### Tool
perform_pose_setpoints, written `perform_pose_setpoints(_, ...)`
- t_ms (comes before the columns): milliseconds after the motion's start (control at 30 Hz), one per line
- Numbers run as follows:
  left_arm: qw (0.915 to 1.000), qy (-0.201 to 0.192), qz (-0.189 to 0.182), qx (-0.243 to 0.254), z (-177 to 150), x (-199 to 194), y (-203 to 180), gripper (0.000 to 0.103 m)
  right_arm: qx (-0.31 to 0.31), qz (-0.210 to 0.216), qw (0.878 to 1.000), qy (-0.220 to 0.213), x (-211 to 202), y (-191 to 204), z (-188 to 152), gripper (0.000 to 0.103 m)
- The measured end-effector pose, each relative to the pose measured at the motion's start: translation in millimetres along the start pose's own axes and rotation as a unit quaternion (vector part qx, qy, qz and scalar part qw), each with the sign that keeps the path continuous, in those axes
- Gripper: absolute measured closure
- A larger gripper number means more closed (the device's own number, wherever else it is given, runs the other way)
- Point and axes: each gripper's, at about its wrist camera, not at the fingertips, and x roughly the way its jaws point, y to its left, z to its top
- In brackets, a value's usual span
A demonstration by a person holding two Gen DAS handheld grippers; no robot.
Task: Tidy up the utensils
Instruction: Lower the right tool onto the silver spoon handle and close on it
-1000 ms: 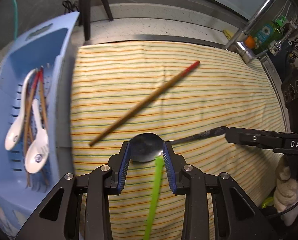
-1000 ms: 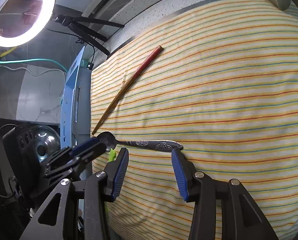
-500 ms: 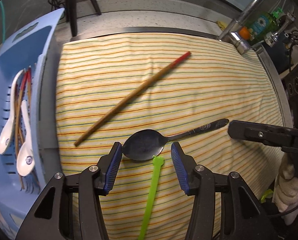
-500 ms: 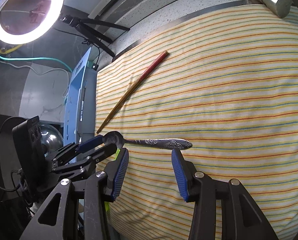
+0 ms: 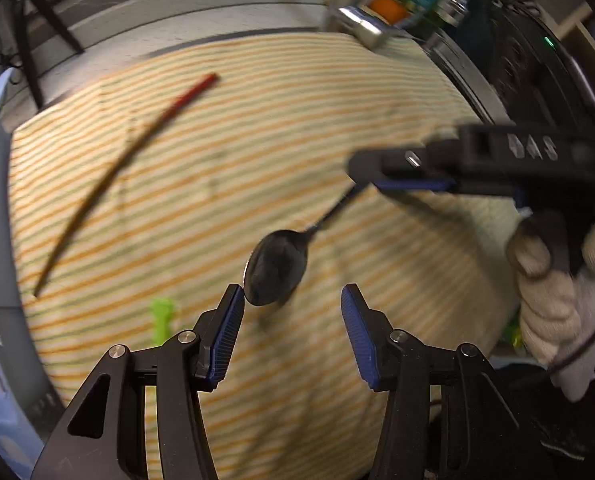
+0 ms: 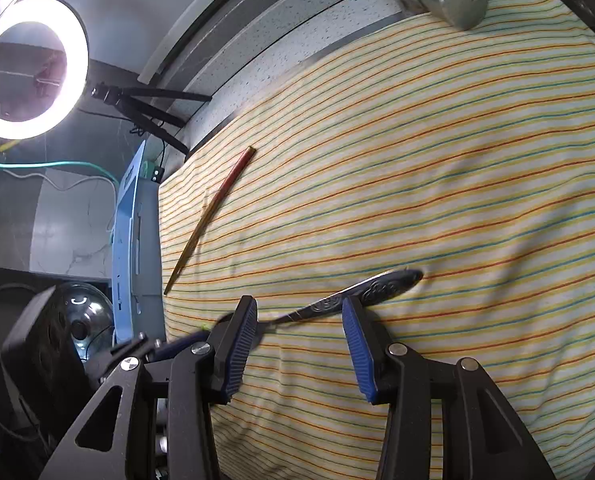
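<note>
Legible marking — blurred raised characters resembling "DAS" on the black body of the right gripper [image 5: 401, 172]; nothing else readable.

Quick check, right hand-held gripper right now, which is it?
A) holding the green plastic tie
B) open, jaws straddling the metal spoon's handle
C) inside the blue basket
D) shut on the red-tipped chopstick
B: in the right wrist view the right hand-held gripper has its blue-padded jaws spread apart on either side of the embossed metal spoon handle lying on the striped cloth.
</note>
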Motion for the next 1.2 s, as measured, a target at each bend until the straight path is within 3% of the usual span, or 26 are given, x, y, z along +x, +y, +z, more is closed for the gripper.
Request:
perform_pose_setpoints(100,0.9997,0.007,-0.007,0.023,-4,3,-15,0.054,0.006,0.000,1.000,-0.005,-5,-6,1,0.062)
perform_pose_setpoints(300,0.9971,-0.022,0.039,0.062,-2,-6,-19,0.054,0.020,-0.001,1.000,-0.009,-11,-16,-2,0.062)
perform_pose_setpoints(433,0.9919,-0.018,0.058,0.112,-3,5,-30,0.054,0.033,0.004,0.999,-0.004,-7,-19,-2,0.063)
perform_pose_setpoints(667,0.9871,-0.017,0.064,0.146,-4,24,-39,0.054,0.061,0.005,0.998,-0.005,-1,-25,3,0.072)
perform_pose_setpoints(733,0.9871,-0.014,0.067,0.145,-2,30,-39,0.057,0.067,0.001,0.998,-0.005,0,-25,5,0.074)
perform_pose_setpoints(800,0.9869,-0.024,0.062,0.147,-1,31,-40,0.070,0.074,-0.004,0.997,-0.002,0,-25,7,0.074)
perform_pose_setpoints(1200,0.9848,-0.083,0.039,0.147,-27,22,-47,0.073,0.015,-0.130,0.991,0.037,18,13,22,0.075)
